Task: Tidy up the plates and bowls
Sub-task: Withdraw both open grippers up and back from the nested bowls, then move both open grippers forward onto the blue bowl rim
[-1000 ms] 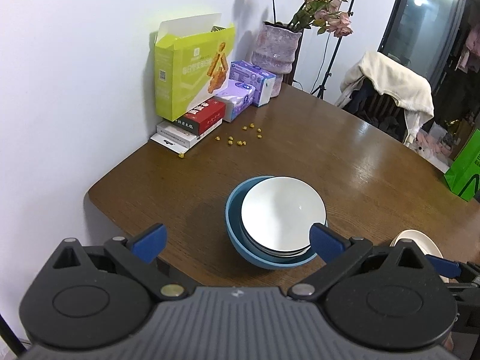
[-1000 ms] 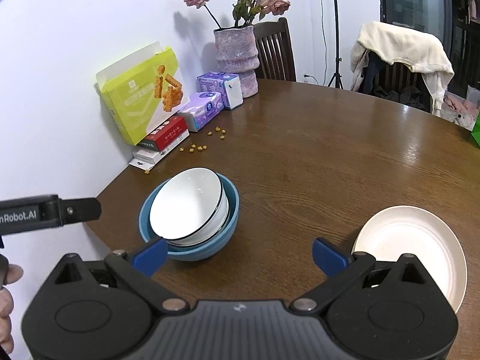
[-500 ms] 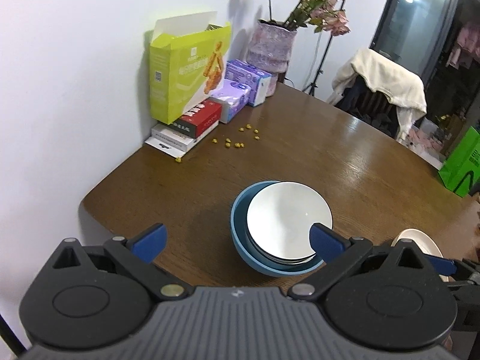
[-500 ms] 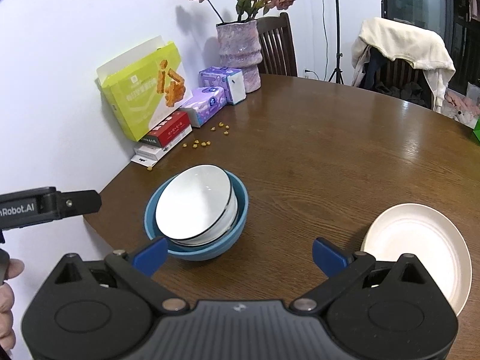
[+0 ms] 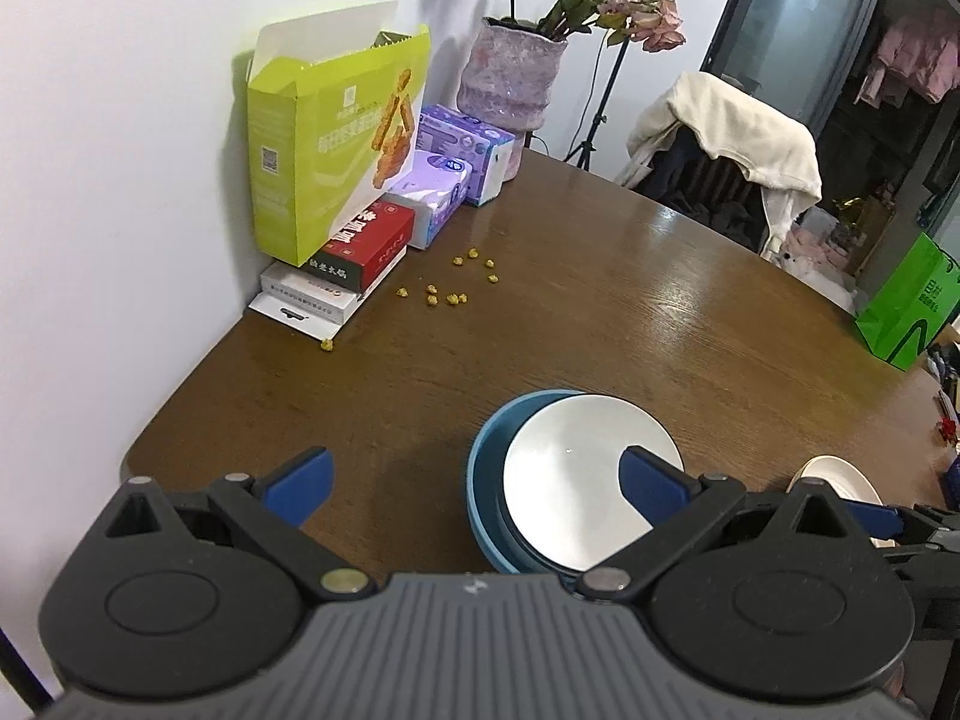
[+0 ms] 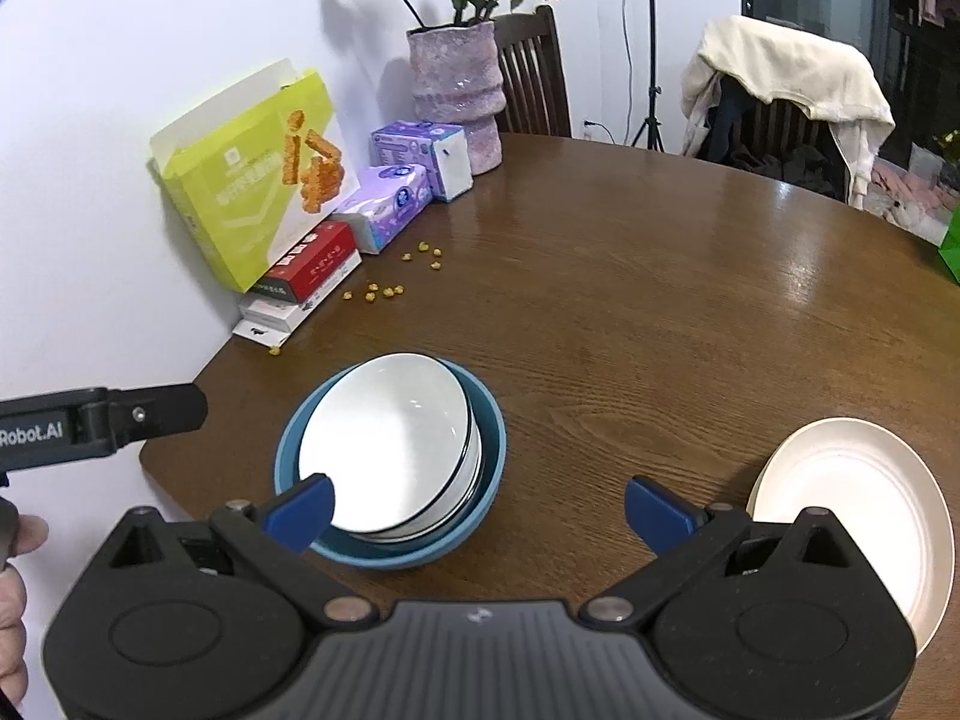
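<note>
A white bowl [image 6: 390, 444] rests tilted inside a blue bowl [image 6: 489, 462] near the table's left front edge; the left wrist view shows the same white bowl [image 5: 570, 468] in the blue bowl [image 5: 483, 480]. A cream plate [image 6: 852, 498] lies flat on the wood to the right, and only its edge [image 5: 840, 480] shows in the left wrist view. My left gripper [image 5: 474, 483] hangs open above the table, left of the bowls. My right gripper [image 6: 477, 507] is open too, raised between bowls and plate. Nothing is held.
A yellow-green box [image 6: 252, 192] leans on stacked boxes [image 6: 300, 282] against the wall, beside purple tissue packs [image 6: 414, 186] and a pink vase [image 6: 459, 90]. Yellow crumbs [image 6: 390, 285] lie scattered near them. A chair with a cream cloth [image 6: 786, 78] stands behind the table.
Both grippers have drifted back and left, so the bowls shifted rightward in both views. The bowls and plate stayed put, and both jaws stayed open.
</note>
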{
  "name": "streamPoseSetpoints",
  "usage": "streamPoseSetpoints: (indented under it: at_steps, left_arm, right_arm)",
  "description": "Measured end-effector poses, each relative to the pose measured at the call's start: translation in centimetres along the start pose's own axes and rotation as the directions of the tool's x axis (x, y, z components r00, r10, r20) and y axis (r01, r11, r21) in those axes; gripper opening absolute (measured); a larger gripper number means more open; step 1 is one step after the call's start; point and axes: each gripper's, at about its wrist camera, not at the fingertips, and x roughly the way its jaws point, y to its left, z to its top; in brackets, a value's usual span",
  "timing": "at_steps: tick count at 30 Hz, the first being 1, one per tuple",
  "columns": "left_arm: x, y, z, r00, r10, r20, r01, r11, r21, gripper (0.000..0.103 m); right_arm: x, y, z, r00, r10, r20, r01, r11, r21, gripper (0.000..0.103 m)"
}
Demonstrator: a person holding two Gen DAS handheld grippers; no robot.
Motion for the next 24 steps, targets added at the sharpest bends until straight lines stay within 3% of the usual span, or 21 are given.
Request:
streamPoseSetpoints:
  at_steps: [13, 24]
  left_arm:
    - [5.2, 1.3, 1.5, 0.989, -0.069, -0.129, 0.076, 0.996, 0.051, 0.103]
    - [9.9, 2.0, 2.0, 0.96, -0.117, -0.255, 0.134, 0.99, 0.05, 0.103]
  right_arm:
    - [3.7, -0.2, 1.2, 0.997, 0.009, -0.075, 0.002, 0.99, 0.141, 0.103]
    - [7.8, -1.3, 0.8, 0.988, 0.046, -0.149, -0.005, 0.963, 0.269, 0.102]
